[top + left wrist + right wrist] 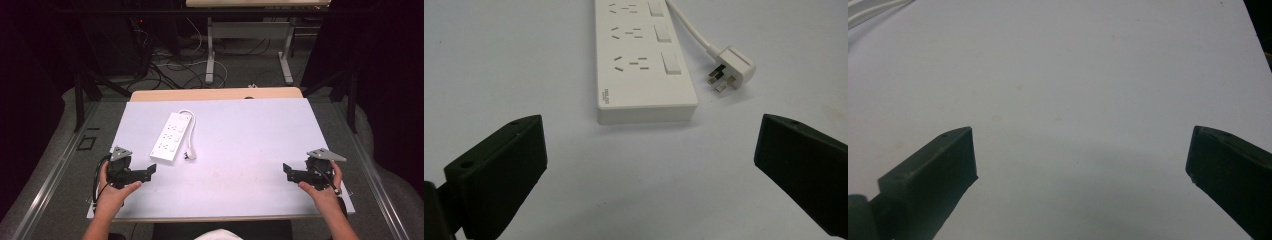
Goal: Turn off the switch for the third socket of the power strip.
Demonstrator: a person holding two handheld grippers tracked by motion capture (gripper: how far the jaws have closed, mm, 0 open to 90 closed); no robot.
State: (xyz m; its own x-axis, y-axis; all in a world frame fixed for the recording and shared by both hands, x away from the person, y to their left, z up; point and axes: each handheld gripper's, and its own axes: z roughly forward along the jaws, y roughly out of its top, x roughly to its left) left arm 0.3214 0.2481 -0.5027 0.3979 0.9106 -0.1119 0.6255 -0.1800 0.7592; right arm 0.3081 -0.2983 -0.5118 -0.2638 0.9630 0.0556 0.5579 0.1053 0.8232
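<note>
Light fell from overhead onto the white tabletop [240,135], which glared brightly at the centre while the room from 9 through 3 o'clock sank into near black. The high view was soft and grainy. Both gripper views were sharper, dimming toward 6 o'clock.

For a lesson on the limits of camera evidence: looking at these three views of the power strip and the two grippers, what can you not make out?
- Power strip: its far end is cut off by the top edge of the left gripper view.
- Small label on the strip: too small to read.
- Strip's sockets in the high view: too small to count surely.
- White shape at the right gripper view's corner: cut off, cannot be identified.
</note>
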